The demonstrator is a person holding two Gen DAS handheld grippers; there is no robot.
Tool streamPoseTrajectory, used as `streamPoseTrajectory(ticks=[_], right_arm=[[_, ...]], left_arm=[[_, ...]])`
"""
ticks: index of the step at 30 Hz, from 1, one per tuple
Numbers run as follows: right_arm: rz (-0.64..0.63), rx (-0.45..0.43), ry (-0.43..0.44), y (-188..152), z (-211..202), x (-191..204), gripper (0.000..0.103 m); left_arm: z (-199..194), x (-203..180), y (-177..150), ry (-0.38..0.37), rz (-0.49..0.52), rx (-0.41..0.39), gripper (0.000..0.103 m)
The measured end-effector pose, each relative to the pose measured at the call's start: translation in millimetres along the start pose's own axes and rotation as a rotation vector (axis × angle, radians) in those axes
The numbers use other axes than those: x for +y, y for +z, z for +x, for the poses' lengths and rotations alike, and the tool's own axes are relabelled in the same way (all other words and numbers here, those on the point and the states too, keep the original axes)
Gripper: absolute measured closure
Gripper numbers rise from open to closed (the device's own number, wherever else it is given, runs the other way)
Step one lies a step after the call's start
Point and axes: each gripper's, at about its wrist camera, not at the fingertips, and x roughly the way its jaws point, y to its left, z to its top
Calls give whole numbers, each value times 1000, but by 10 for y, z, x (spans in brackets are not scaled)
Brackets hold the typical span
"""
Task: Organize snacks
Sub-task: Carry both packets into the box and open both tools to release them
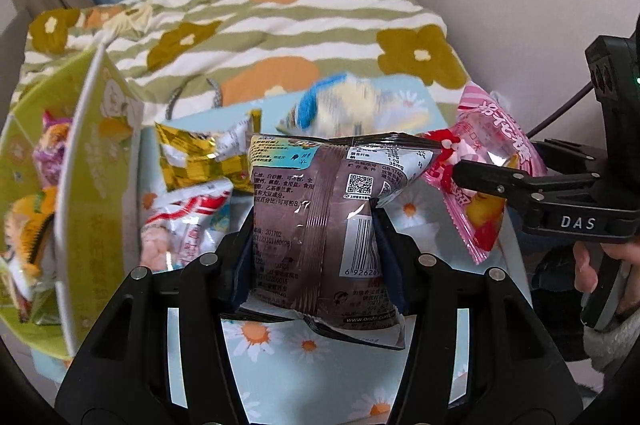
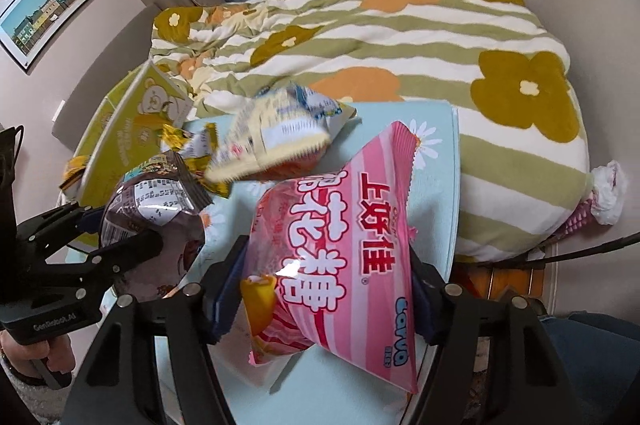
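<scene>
My left gripper (image 1: 314, 225) is shut on a brown snack bag (image 1: 320, 225), held above the light-blue daisy-print surface (image 1: 280, 349); the bag also shows in the right wrist view (image 2: 152, 217). My right gripper (image 2: 324, 277) is shut on a pink striped marshmallow bag (image 2: 340, 257), seen at the right of the left wrist view (image 1: 484, 177). A yellow-and-blue bag (image 2: 276, 133) is blurred, in the air or tumbling behind both. A gold packet (image 1: 192, 153) and a white-red packet (image 1: 188, 225) lie on the surface.
A green cardboard box (image 1: 88, 185) with a bear print stands open at the left, holding several snack packets (image 1: 36, 217). A striped flower quilt (image 2: 400, 37) lies behind. A wall picture (image 2: 44, 9) hangs far left.
</scene>
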Motion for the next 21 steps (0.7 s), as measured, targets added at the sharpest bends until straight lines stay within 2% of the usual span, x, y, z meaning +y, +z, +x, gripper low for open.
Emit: streamPoseTrajectory(ticks=[6, 12, 16, 21], right_arm=[[-31, -61, 14, 92, -298, 226, 38], [-93, -122, 29, 309, -516, 598, 38], [-118, -156, 30, 499, -557, 946, 38], [-107, -183, 77, 731, -427, 1460, 38]], left_arm=[[-421, 78, 101, 31, -16, -95, 51], [-805, 374, 197, 55, -50, -189, 51], [-997, 692, 204, 69, -46, -219, 51], [-1204, 1285, 211, 76, -86, -240, 51]])
